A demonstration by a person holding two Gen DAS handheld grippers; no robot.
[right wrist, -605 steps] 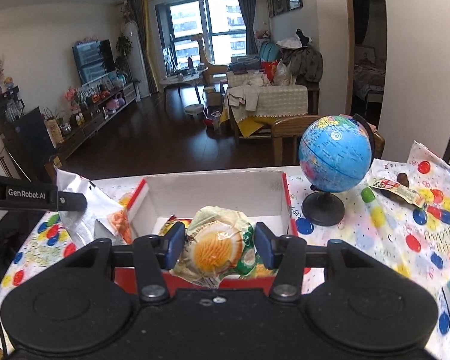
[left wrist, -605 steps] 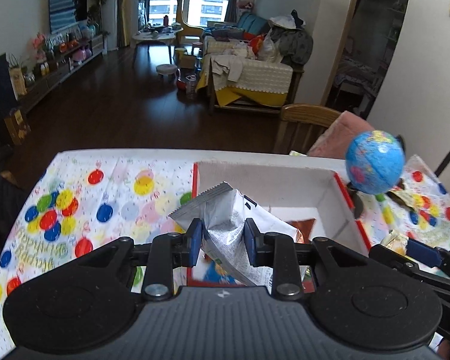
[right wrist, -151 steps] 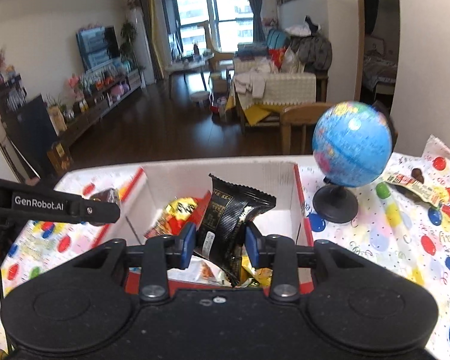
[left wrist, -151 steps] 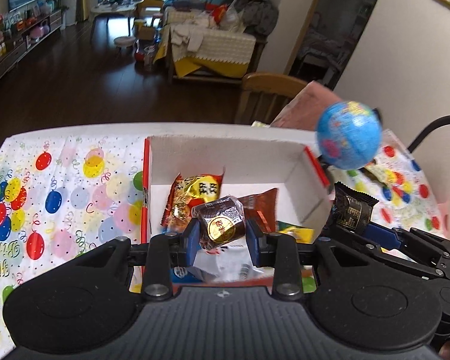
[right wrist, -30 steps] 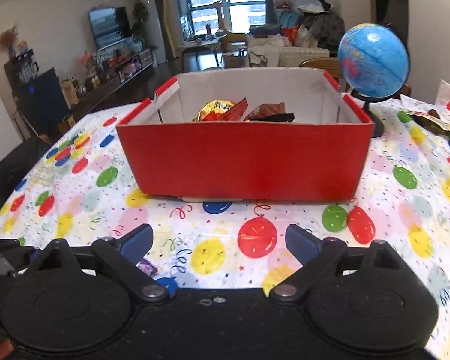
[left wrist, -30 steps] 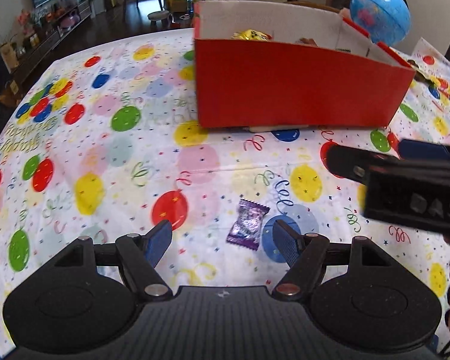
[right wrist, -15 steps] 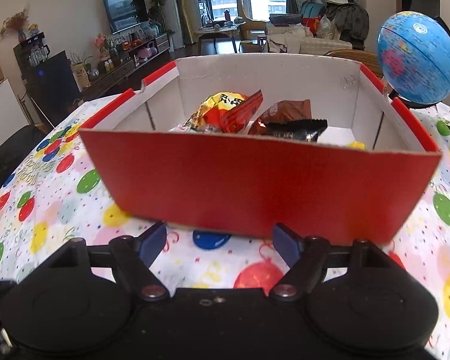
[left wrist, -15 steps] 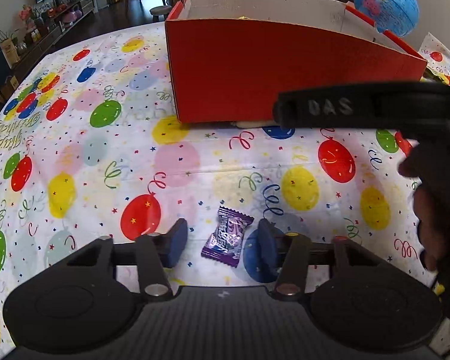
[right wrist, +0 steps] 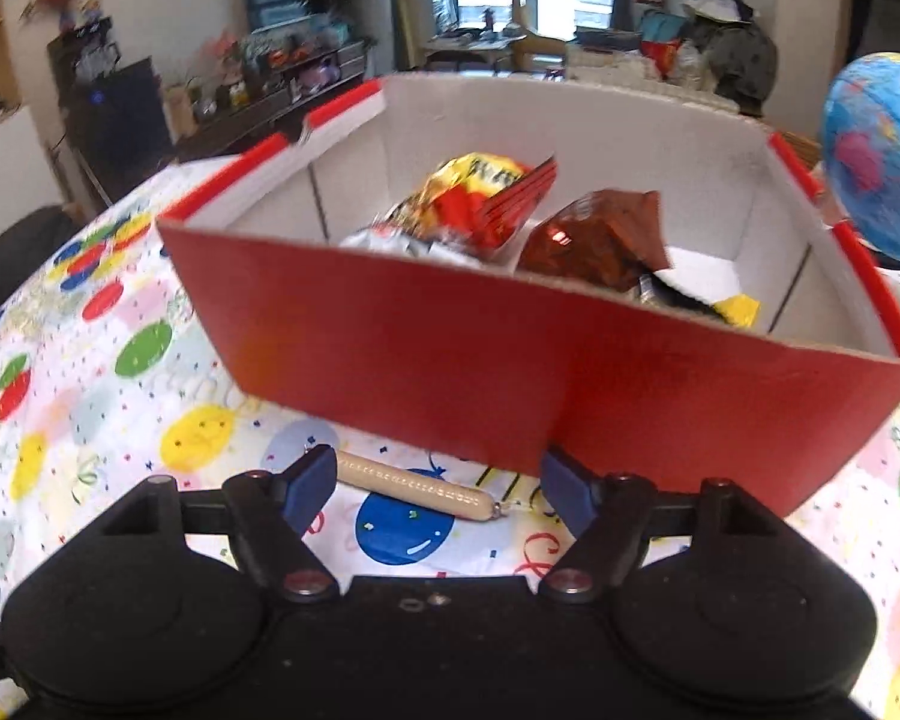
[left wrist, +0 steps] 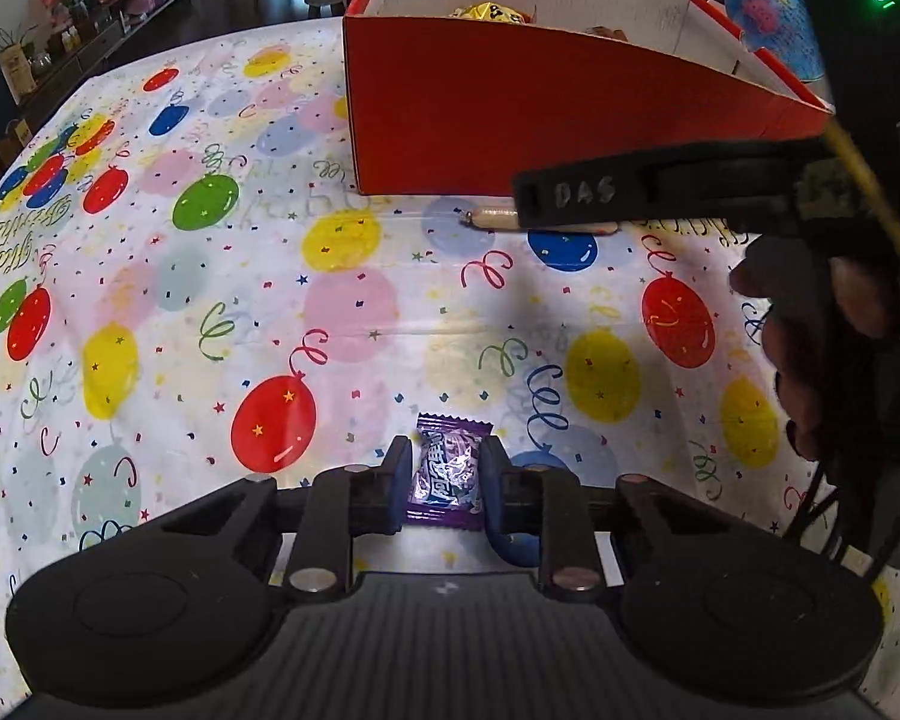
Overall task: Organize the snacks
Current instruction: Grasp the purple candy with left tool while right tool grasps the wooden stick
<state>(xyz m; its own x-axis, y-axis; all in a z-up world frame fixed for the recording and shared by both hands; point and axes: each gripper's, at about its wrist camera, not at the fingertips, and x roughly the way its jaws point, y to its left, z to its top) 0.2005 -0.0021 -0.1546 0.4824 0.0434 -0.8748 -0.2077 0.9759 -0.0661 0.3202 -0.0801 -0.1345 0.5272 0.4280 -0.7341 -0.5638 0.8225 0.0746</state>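
My left gripper (left wrist: pixel 445 479) is shut on a small purple candy (left wrist: pixel 448 470) that lies on the balloon-print tablecloth (left wrist: pixel 354 312). The red box (left wrist: pixel 540 120) stands beyond it, with several snack packets (right wrist: pixel 480 204) inside. A tan sausage stick (right wrist: pixel 417 485) lies on the cloth just in front of the box; it also shows in the left wrist view (left wrist: pixel 495 218). My right gripper (right wrist: pixel 438 483) is open and low over the sausage, its fingers on either side of it. Its black body crosses the left wrist view at the right.
A blue globe (right wrist: pixel 879 162) stands to the right of the box. The box's near red wall (right wrist: pixel 510 360) rises close in front of my right gripper. A living room with a sofa and TV lies beyond the table.
My left gripper has closed on the purple candy. My right gripper has moved closer to the box and down over the sausage stick, staying open.
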